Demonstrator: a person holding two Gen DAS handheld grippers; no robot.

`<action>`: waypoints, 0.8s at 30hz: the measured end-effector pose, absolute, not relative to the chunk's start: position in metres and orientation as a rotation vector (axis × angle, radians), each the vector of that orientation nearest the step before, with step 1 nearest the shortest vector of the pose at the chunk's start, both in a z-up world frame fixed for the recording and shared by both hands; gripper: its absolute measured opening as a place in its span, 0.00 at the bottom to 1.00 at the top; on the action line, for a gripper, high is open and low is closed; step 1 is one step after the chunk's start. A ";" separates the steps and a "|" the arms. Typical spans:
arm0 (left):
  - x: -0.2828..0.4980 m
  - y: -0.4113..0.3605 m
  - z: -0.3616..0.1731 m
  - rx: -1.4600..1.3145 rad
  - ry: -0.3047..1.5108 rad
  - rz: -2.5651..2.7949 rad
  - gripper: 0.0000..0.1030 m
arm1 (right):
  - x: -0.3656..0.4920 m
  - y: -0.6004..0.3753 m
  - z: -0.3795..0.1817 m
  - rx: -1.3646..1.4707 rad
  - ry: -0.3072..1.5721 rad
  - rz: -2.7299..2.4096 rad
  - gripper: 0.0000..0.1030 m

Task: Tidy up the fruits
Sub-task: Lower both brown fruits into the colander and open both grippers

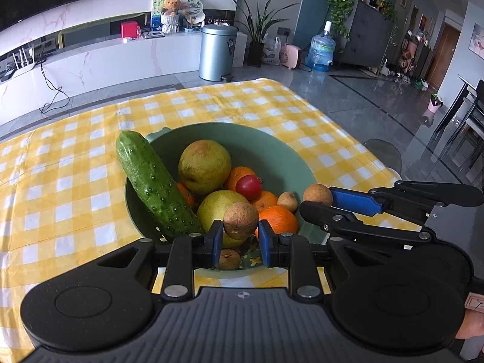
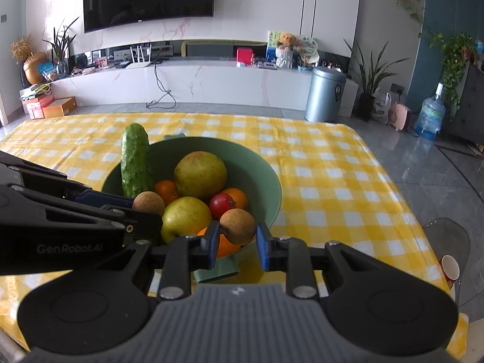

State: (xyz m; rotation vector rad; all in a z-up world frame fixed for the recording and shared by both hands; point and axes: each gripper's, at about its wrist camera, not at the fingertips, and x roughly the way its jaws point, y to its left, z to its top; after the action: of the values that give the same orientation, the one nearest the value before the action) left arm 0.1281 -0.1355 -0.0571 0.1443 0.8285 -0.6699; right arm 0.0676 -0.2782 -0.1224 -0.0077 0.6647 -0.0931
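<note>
A green bowl (image 1: 272, 139) (image 2: 266, 175) on the yellow-checked cloth holds a cucumber (image 1: 154, 187) (image 2: 134, 163), two yellow-green fruits (image 1: 204, 166), oranges (image 1: 278, 219), a red tomato (image 1: 248, 187) and small brown fruits (image 1: 287, 201). My left gripper (image 1: 241, 227) (image 2: 146, 210) is shut on a small brown round fruit (image 1: 241, 220) (image 2: 148, 202) over the bowl's near side. My right gripper (image 2: 238, 230) (image 1: 317, 201) is shut on a second brown fruit (image 2: 237, 226) (image 1: 317, 195) above the bowl's right rim. The two grippers are close together, side by side.
The tablecloth (image 1: 75, 157) covers the whole table; its right edge drops to a grey tiled floor. A clear chair with a red paper cup (image 2: 450, 267) stands at the right. A metal bin (image 1: 217, 51) and a water jug (image 1: 322, 50) are far behind.
</note>
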 end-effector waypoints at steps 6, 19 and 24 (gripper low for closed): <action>0.135 -0.134 -0.066 0.138 0.846 -0.667 0.27 | 0.077 -0.279 -0.130 -0.009 0.683 -0.089 0.22; 0.141 -0.133 -0.073 0.133 0.879 -0.663 0.27 | 0.080 -0.277 -0.131 -0.020 0.677 -0.088 0.22; 0.137 -0.129 -0.065 0.128 0.860 -0.657 0.31 | 0.079 -0.276 -0.130 -0.020 0.674 -0.085 0.23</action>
State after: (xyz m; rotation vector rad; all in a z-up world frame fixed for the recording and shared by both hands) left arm 0.1375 -0.1290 -0.0654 0.1275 0.8605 -0.6574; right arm 0.0794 -0.2760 -0.1296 -0.0195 0.6741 -0.0854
